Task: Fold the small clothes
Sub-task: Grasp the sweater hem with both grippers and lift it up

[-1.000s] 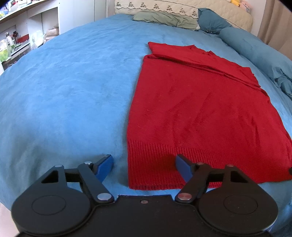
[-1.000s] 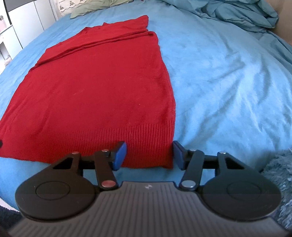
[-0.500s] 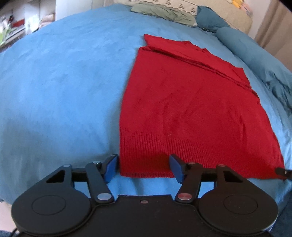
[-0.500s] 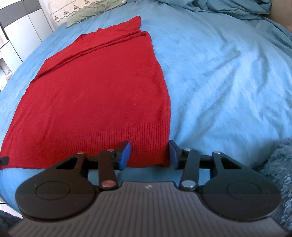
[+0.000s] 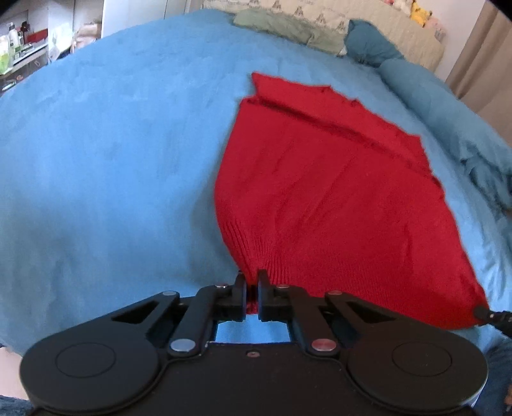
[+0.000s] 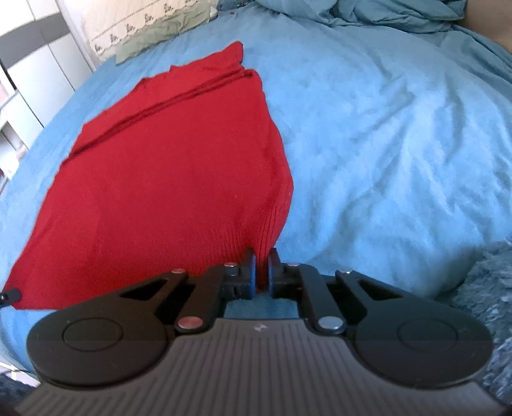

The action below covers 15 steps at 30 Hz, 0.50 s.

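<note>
A red knit sweater (image 5: pixel 336 198) lies on the blue bed, sleeves folded in across its far end; it also shows in the right wrist view (image 6: pixel 166 179). My left gripper (image 5: pixel 252 278) is shut on the ribbed hem at the near left corner, and the cloth rises into the jaws. My right gripper (image 6: pixel 261 256) is shut on the ribbed hem at the near right corner. The right gripper's tip shows at the far right of the left wrist view (image 5: pixel 489 315). Both corners are lifted slightly off the bed.
The blue bedspread (image 5: pixel 112 153) spreads wide to the left of the sweater. Pillows (image 5: pixel 288 28) and a rolled teal duvet (image 5: pixel 448 105) lie at the head and right side. Shelves (image 5: pixel 22 48) stand at the far left. A crumpled duvet (image 6: pixel 368 16) lies beyond the sweater.
Both grippers went from open around the hem corners to shut on them. The hem corners have bunched and lifted toward the jaws.
</note>
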### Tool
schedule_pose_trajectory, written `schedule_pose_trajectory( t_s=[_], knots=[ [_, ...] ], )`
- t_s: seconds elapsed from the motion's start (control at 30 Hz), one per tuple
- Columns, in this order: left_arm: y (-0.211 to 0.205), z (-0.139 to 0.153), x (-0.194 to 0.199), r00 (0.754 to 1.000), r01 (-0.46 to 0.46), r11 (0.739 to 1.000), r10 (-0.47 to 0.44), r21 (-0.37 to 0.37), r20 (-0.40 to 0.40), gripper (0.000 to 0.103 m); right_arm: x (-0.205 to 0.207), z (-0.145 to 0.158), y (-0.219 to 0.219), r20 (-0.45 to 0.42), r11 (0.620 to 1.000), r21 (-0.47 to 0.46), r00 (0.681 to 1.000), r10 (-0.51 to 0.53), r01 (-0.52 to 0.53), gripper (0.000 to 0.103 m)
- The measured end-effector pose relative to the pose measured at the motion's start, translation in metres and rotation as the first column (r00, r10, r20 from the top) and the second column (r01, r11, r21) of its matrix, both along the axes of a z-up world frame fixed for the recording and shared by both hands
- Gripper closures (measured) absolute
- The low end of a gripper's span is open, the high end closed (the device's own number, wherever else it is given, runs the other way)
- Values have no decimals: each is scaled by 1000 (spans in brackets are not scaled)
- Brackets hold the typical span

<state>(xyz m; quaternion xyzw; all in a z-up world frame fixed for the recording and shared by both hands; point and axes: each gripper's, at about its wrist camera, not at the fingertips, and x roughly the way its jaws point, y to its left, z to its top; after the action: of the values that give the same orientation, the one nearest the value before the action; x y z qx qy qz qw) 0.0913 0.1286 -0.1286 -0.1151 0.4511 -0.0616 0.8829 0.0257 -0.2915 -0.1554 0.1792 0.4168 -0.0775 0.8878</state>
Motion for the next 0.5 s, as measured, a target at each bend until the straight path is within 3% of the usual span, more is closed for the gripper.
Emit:
schedule_pose_trajectory(
  t_s=[0.13, 0.27, 0.5],
  knots=[
    [1, 30, 7, 998, -1, 1000, 1, -4, 71, 97, 1, 20, -3, 43, 1000, 26, 999, 9, -10, 81],
    [-2, 68, 28, 985, 3, 1000, 0, -17, 170, 98, 17, 58, -13, 134, 997, 65, 991, 26, -35, 81],
    [-13, 121, 115, 948, 15, 1000, -7, -21, 319, 98, 93, 125, -36, 293, 993, 103, 956, 20, -53, 81]
  ],
)
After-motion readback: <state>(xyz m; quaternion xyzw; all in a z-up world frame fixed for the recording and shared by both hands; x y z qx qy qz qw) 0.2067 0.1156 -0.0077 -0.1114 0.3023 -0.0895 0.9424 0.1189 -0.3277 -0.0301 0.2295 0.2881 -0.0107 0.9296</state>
